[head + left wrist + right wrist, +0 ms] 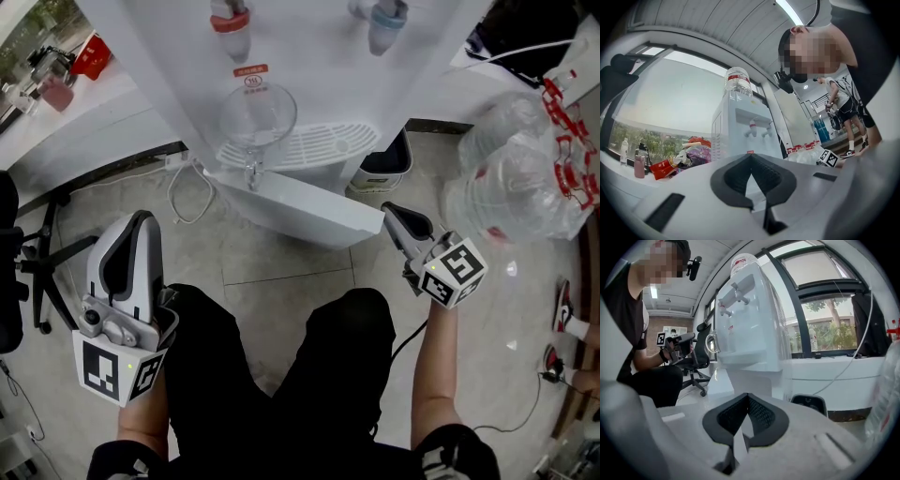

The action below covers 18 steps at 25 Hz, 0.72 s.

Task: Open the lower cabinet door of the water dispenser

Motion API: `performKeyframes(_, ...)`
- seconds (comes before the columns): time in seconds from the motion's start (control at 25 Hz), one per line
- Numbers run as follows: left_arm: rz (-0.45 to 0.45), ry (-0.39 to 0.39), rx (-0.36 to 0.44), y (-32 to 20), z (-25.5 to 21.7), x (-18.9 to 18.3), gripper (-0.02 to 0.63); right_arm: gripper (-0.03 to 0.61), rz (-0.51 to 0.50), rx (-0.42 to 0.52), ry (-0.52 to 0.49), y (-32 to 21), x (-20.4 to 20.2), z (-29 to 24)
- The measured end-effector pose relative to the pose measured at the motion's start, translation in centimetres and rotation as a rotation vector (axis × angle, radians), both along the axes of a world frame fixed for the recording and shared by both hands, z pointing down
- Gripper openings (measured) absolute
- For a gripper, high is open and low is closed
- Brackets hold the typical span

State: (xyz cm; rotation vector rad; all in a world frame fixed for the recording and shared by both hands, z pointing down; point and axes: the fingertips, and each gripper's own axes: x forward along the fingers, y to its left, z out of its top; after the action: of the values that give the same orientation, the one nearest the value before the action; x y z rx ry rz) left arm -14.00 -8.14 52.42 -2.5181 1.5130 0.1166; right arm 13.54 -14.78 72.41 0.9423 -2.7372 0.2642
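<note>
The flat white lower cabinet door (300,202) of the tall white plastic water dispenser (309,66) stands swung out from the dispenser's base, towards you. Your right gripper (389,213) is at the door's free edge, in front of the dispenser and to its right, with its jaws pinched together on that thin edge. Your left gripper (141,223) hangs left of the dispenser, well apart from it, its jaws closed on nothing.
</note>
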Motion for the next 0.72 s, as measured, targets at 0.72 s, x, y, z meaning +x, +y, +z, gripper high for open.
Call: performKeyframes(0.72,-0.006,-0.039,-0.018,0.8,-0.2,0.5,0.009,0.003,-0.435,0.093,0.181,5.6,-7.5,-1.4)
